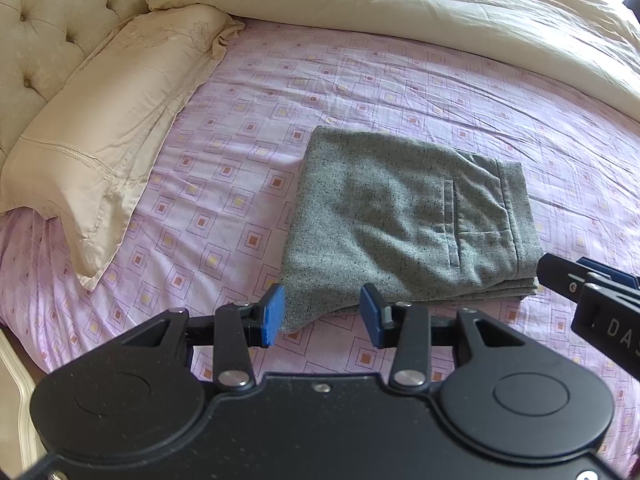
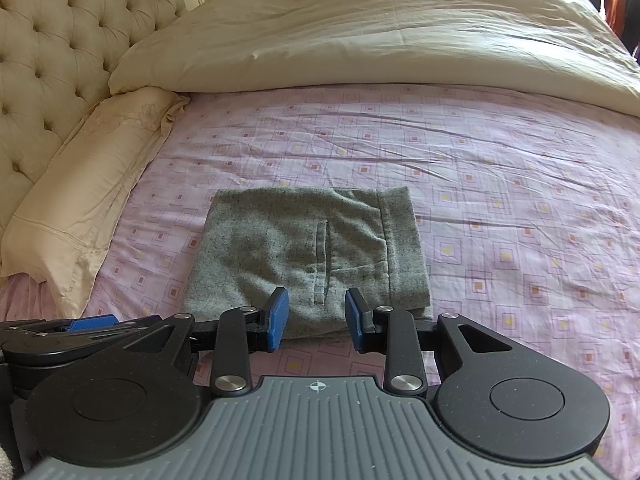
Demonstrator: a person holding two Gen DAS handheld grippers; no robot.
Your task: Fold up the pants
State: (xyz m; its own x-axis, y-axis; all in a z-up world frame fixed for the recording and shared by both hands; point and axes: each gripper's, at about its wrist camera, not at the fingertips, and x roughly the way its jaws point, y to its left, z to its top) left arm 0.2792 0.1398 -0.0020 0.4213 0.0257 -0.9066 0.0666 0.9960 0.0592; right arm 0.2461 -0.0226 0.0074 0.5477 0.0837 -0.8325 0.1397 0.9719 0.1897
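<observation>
The grey speckled pants (image 1: 404, 216) lie folded into a compact rectangle on the pink patterned sheet, back pocket slit facing up. My left gripper (image 1: 322, 316) hovers at the near left corner of the bundle, its blue pads (image 1: 272, 316) apart and not pressing the cloth. In the right wrist view the same pants (image 2: 304, 248) sit straight ahead. My right gripper (image 2: 316, 318) stands open over their near edge, with nothing pinched. The right gripper (image 1: 592, 292) shows at the right edge of the left wrist view. The left gripper (image 2: 92, 324) pokes in at the left of the right wrist view.
A cream pillow (image 1: 104, 140) lies along the tufted headboard (image 1: 44, 28) on the left. A cream duvet (image 2: 360, 36) is bunched across the far side of the bed. Pink sheet (image 2: 520, 220) stretches to the right of the pants.
</observation>
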